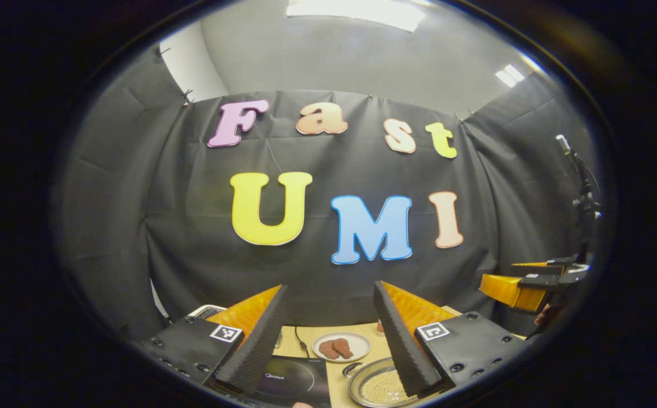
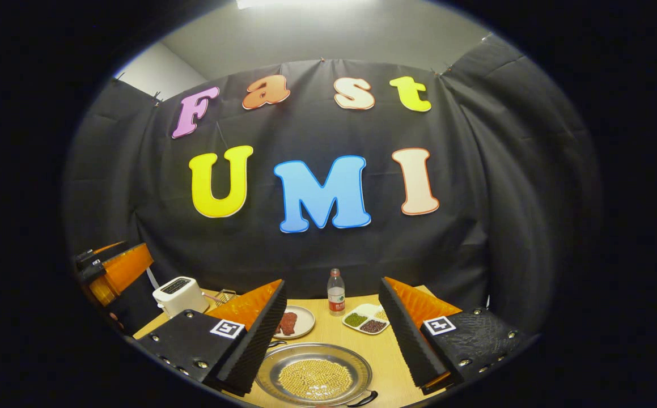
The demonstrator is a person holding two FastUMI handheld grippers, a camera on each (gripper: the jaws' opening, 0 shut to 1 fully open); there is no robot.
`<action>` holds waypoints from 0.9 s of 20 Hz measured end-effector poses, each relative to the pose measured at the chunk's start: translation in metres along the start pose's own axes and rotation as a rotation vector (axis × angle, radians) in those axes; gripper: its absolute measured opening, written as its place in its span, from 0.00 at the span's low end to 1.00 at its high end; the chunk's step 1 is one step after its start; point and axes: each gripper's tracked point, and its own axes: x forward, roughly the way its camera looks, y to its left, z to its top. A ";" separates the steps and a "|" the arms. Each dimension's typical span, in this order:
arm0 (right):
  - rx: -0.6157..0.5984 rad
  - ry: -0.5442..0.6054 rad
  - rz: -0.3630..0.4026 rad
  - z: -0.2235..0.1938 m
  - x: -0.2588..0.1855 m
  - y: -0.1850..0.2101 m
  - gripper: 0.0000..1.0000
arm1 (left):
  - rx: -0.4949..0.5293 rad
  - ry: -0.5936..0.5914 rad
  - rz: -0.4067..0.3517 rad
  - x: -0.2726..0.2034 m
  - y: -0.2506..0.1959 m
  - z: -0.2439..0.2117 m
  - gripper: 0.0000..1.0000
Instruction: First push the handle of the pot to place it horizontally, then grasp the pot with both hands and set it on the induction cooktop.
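Observation:
The pot (image 2: 314,377) is a shallow metal pan holding small pale beans, low on the wooden table (image 2: 388,354) just ahead of my right gripper (image 2: 333,282). One dark handle (image 2: 362,399) points to the near right and a small loop sits at its far left. The right gripper hangs above the pot, open and empty. In the left gripper view the pot (image 1: 379,388) lies partly behind the right finger of my left gripper (image 1: 331,287), which is open and empty too. The black induction cooktop (image 1: 291,379) lies left of the pot, below that gripper.
A plate of meat (image 2: 291,323) sits behind the pot. Farther back stand a water bottle (image 2: 335,292), a divided dish of beans (image 2: 369,320), a white toaster (image 2: 179,294) and a wire basket (image 2: 223,296). A cable (image 1: 301,343) runs from the cooktop.

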 end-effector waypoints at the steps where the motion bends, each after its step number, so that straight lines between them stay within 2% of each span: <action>1: 0.002 0.024 0.004 -0.011 0.001 -0.003 0.99 | 0.001 0.005 0.002 0.001 -0.001 -0.003 0.96; 5: -0.002 0.127 0.017 -0.056 0.000 -0.010 0.96 | -0.006 0.039 -0.004 0.003 -0.007 -0.018 0.96; 6: -0.007 0.153 0.024 -0.068 -0.003 -0.010 0.88 | -0.006 0.047 -0.009 0.003 -0.008 -0.023 0.96; 7: -0.017 0.182 0.027 -0.081 -0.005 -0.010 0.87 | -0.004 0.056 -0.016 0.004 -0.011 -0.028 0.96; 8: -0.026 0.210 0.028 -0.094 -0.008 -0.012 0.77 | -0.001 0.067 -0.022 0.005 -0.014 -0.033 0.96; 10: -0.053 0.274 0.034 -0.121 -0.016 -0.011 0.64 | -0.001 0.087 -0.031 0.006 -0.018 -0.040 0.95; 11: -0.068 0.301 0.020 -0.132 -0.017 -0.019 0.54 | -0.002 0.095 -0.036 0.006 -0.020 -0.042 0.96; 12: -0.067 0.330 0.027 -0.142 -0.021 -0.019 0.40 | 0.000 0.100 -0.039 0.007 -0.023 -0.045 0.96; 13: -0.065 0.369 0.049 -0.155 -0.026 -0.013 0.39 | 0.003 0.103 -0.042 0.007 -0.025 -0.046 0.98; 14: -0.079 0.405 0.037 -0.165 -0.032 -0.015 0.39 | 0.007 0.106 -0.045 0.007 -0.027 -0.048 0.96; 16: -0.072 0.473 0.065 -0.191 -0.033 -0.015 0.06 | 0.011 0.114 -0.053 0.008 -0.030 -0.051 0.97; 18: -0.068 0.559 0.063 -0.211 -0.042 -0.020 0.08 | 0.017 0.118 -0.053 0.010 -0.031 -0.053 0.95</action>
